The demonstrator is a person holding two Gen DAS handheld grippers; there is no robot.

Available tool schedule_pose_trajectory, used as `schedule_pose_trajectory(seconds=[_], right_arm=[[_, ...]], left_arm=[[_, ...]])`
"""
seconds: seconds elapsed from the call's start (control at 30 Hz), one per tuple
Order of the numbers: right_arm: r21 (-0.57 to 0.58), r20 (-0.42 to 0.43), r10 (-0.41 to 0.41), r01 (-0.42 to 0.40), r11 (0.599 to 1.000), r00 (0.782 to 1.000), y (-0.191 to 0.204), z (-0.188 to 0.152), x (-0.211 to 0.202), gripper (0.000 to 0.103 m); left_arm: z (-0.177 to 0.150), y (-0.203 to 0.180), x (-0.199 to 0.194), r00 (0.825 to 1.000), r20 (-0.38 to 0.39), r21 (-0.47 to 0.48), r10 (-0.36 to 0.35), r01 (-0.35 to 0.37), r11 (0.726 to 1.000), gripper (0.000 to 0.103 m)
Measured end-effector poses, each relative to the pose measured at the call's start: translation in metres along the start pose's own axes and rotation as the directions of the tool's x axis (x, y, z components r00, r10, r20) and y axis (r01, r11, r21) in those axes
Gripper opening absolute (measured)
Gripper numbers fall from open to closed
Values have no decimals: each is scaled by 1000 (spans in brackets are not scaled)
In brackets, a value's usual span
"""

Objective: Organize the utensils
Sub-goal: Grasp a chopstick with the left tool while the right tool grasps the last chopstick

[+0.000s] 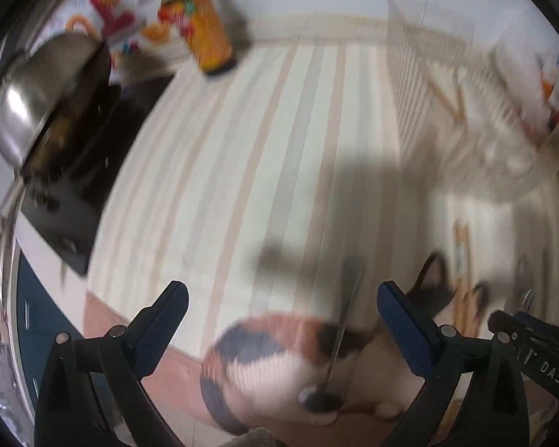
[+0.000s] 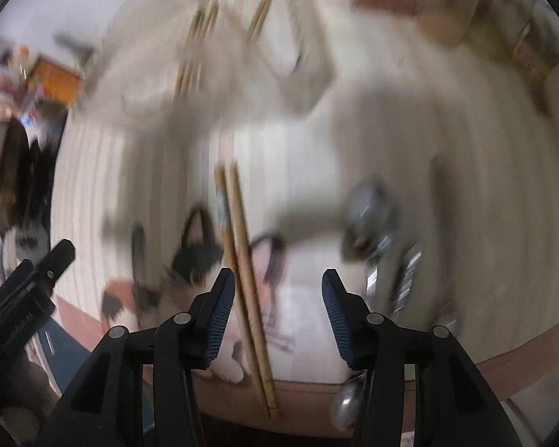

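My left gripper (image 1: 285, 309) hangs wide open above a cat-shaped mat (image 1: 264, 357) at the table's near edge. A thin metal utensil (image 1: 337, 339) lies blurred on the mat between the fingers, and no pad touches it. My right gripper (image 2: 277, 298) is open over a pair of wooden chopsticks (image 2: 242, 272) lying across the cat-shaped mat (image 2: 190, 260). The chopsticks run close beside the left finger, with a wide gap to the right one. Several metal spoons and utensils (image 2: 387, 260) lie just right of this gripper. The chopsticks (image 1: 462, 257) also show at the right of the left wrist view.
A striped cloth (image 1: 242, 149) covers the table. A steel pot (image 1: 41, 89) sits on a black hob at the left, an orange canister (image 1: 208, 33) at the back. A pale slatted rack (image 1: 466, 85) stands at the right, holding some chopsticks (image 2: 197, 37). Everything is motion-blurred.
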State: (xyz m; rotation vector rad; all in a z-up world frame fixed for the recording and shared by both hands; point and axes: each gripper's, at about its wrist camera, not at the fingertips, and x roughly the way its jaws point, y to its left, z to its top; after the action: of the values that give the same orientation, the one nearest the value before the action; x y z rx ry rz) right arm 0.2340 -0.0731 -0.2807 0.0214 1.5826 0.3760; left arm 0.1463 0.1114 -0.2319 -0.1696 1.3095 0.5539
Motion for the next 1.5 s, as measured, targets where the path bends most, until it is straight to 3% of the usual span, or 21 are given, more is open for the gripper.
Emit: schedule_pose_trajectory(seconds=[0.1, 0.13, 0.23, 0.33, 0.53, 0.6, 0.67, 0.73, 0.8, 0.9, 0.93, 0.97, 1.07, 1.23, 1.5], right_arm=[[-41, -28, -18, 17, 999, 999, 10, -9, 17, 33], [-56, -39, -28, 26, 998, 999, 13, -12, 23, 21], [-104, -36, -55, 51, 993, 998, 19, -19, 27, 6], [-120, -7, -134, 132, 984, 991, 16, -26, 26, 6], [-16, -15, -148, 148, 989, 989, -33, -25, 19, 6], [15, -16, -151, 151, 988, 988, -48, -23, 16, 6], [49, -18, -150, 150, 987, 989, -64, -22, 14, 6], [77, -19, -144, 145, 986, 989, -79, -22, 13, 6], [93, -21, -140, 141, 986, 990, -87, -20, 12, 6], [113, -23, -129, 130, 985, 991, -102, -18, 11, 6], [124, -24, -118, 120, 985, 993, -104, -17, 11, 6], [126, -24, -114, 116, 985, 993, -108, -18, 12, 6], [122, -24, -118, 120, 985, 993, -113, -16, 13, 6], [84, -31, -144, 146, 986, 989, -88, -7, 12, 6], [23, -54, -195, 197, 980, 979, -59, -14, 19, 9]], left_arm=[[-8, 0, 8, 1000, -22, 3, 10, -10, 1000, 103], [-10, 1, 9, 1000, -26, -1, 12, -12, 1000, 103], [-10, 0, 9, 1000, -27, -8, 4, -4, 1000, 103], [-13, -8, 6, 999, -33, -10, -19, 18, 1000, 103], [-20, -56, 8, 987, -79, 55, -138, 143, 988, 100], [-24, -79, 14, 975, -118, 91, -187, 198, 976, 87], [-27, -102, 20, 965, -158, 136, -210, 232, 963, 67], [-32, -122, 26, 958, -192, 178, -215, 249, 952, 59], [-35, -134, 31, 954, -211, 203, -213, 256, 945, 50], [-39, -146, 30, 959, -198, 243, -204, 249, 937, 23], [-40, -148, 28, 960, -196, 255, -199, 246, 935, 8], [-40, -148, 28, 959, -201, 258, -198, 247, 934, 5], [-37, -140, 30, 964, -196, 247, -182, 228, 942, 4], [-34, -119, 34, 958, -206, 191, -198, 238, 952, 4], [-33, -115, 31, 957, -202, 180, -209, 246, 952, 5]])
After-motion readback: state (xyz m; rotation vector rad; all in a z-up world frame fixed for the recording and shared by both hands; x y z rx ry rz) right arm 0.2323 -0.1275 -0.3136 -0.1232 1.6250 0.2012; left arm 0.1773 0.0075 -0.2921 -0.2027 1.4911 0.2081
